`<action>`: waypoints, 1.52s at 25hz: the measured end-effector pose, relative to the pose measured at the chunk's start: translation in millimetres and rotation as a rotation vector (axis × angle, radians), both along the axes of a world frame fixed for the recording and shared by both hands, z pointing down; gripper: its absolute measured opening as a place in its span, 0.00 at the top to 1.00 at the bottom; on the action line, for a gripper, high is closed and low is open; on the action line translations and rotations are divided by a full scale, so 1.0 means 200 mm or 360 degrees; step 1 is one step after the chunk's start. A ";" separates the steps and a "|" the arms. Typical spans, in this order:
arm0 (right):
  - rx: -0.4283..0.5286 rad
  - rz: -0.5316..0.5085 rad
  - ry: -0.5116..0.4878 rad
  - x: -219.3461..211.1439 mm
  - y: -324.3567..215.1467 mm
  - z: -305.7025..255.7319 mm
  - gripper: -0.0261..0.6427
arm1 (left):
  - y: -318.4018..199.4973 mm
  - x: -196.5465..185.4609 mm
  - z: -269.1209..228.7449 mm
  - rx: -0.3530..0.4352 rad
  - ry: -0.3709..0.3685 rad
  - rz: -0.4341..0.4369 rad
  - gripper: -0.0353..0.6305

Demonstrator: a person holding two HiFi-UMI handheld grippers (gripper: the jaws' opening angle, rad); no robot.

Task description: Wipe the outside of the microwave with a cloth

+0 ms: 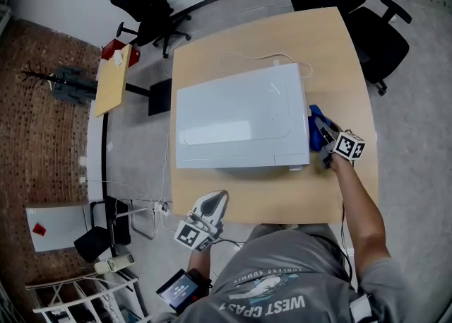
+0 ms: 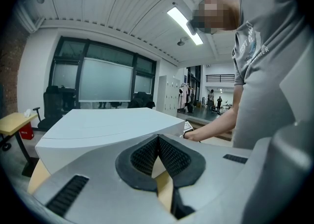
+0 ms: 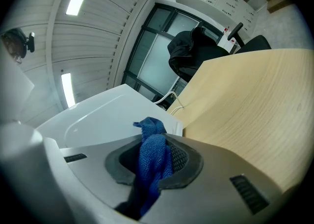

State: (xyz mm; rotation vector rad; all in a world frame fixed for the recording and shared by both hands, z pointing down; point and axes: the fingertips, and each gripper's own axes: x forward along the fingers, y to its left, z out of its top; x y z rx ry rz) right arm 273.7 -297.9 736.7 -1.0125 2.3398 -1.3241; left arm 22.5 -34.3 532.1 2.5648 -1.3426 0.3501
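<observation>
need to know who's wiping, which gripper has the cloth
The right gripper: it is shut on the blue cloth, beside the microwave. The left gripper is also shut, but with nothing between its jaws.

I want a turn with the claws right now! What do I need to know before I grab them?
Left claw: shut and empty, held off the near edge of the table, in front of the microwave.
Right claw: shut on the blue cloth, at the microwave's right side wall near its near corner; the cloth looks to be against it.
Done: the cloth is picked up and brought to that side. No wipe marks show, so I can't tell what is clean.
Left: probably wipe that side, then the top and the other sides.
</observation>
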 end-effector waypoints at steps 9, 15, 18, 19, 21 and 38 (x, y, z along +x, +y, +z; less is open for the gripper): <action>0.0086 0.0008 -0.0034 0.02 -0.03 -0.21 0.86 | -0.04 0.03 -0.05 0.0046 0.0031 0.0021 0.91; 0.0258 -0.0013 -0.0018 0.04 -0.05 -0.50 0.86 | -0.07 0.06 -0.10 0.0097 0.0037 0.0049 0.91; 0.0350 -0.0021 0.0003 0.04 -0.05 -0.65 0.86 | -0.07 0.06 -0.12 0.0125 0.0042 0.0062 0.91; 0.0381 -0.0022 0.0014 0.03 -0.05 -0.70 0.86 | -0.08 0.05 -0.12 0.0133 0.0046 0.0063 0.91; 0.0441 -0.0024 0.0041 0.03 -0.04 -0.80 0.86 | -0.09 0.02 -0.13 0.0151 0.0058 0.0068 0.91; 0.1014 -0.0483 0.1103 -0.45 0.09 -1.17 0.86 | -0.15 -0.29 -0.21 0.0259 0.0127 0.0198 0.91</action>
